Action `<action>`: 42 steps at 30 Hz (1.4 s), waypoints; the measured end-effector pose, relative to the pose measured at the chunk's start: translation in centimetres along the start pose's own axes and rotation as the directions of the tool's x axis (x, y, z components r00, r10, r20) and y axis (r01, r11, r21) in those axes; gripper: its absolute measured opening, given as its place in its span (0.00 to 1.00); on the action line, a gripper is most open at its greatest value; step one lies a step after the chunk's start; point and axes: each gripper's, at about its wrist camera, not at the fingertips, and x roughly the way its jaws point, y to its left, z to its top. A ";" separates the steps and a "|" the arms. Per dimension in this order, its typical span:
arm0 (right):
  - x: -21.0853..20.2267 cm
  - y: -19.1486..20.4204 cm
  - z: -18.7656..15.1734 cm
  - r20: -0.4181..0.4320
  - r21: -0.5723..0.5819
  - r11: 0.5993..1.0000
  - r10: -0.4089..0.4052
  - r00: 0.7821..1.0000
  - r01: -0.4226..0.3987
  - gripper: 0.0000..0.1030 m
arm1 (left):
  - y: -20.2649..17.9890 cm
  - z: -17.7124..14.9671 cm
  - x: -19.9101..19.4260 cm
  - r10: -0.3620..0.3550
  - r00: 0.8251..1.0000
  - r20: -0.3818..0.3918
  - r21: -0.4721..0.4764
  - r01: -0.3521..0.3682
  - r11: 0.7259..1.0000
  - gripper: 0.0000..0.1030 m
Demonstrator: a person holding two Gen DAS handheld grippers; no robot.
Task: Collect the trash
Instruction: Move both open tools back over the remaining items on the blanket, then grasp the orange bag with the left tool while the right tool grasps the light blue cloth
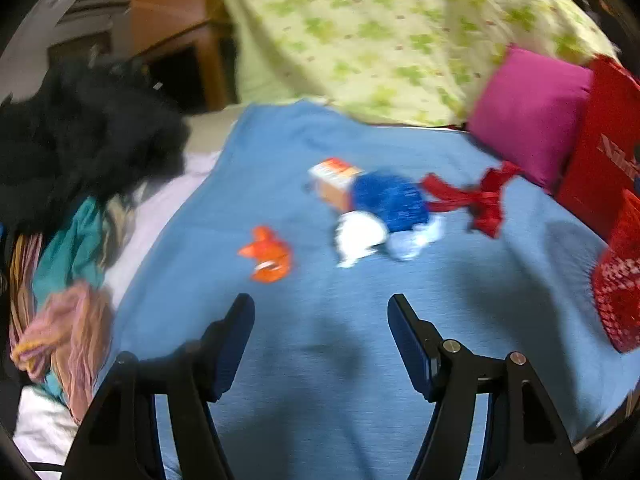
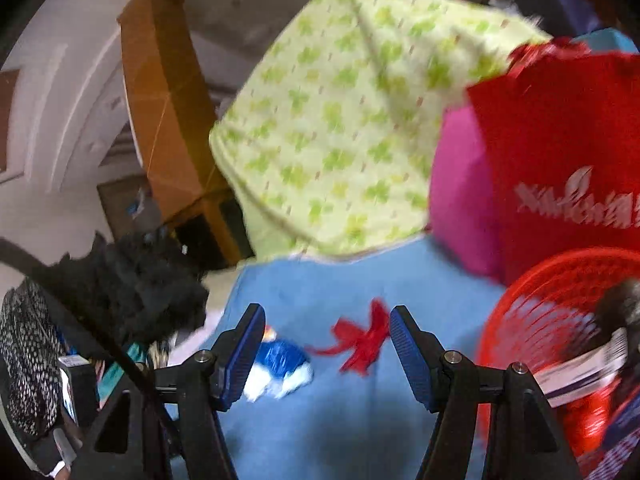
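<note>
We see the left gripper [image 1: 321, 320] and right gripper [image 2: 327, 330] both agape and empty, trash ahead on the blue sheet [image 1: 280, 360]: crumpled orange wrapper [image 1: 267, 255], blue-white packet [image 1: 386, 210], red ribbon [image 1: 478, 198], red mesh basket [image 2: 560, 320] right.

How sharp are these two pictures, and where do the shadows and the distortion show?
Left wrist view: the trash pile and orange wrapper are motion-smeared, the left gripper stays sharp, and soft shadows lie on the blue sheet. Right wrist view: heavier blur on the red basket; fisheye bends the edges and leaves the corners black.
</note>
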 end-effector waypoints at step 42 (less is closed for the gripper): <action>26.8 5.0 -9.3 -0.611 0.017 0.992 -0.091 0.786 0.128 0.29 | 7.1 2.9 16.0 -0.191 0.974 -0.123 -0.256 0.155 0.954 0.30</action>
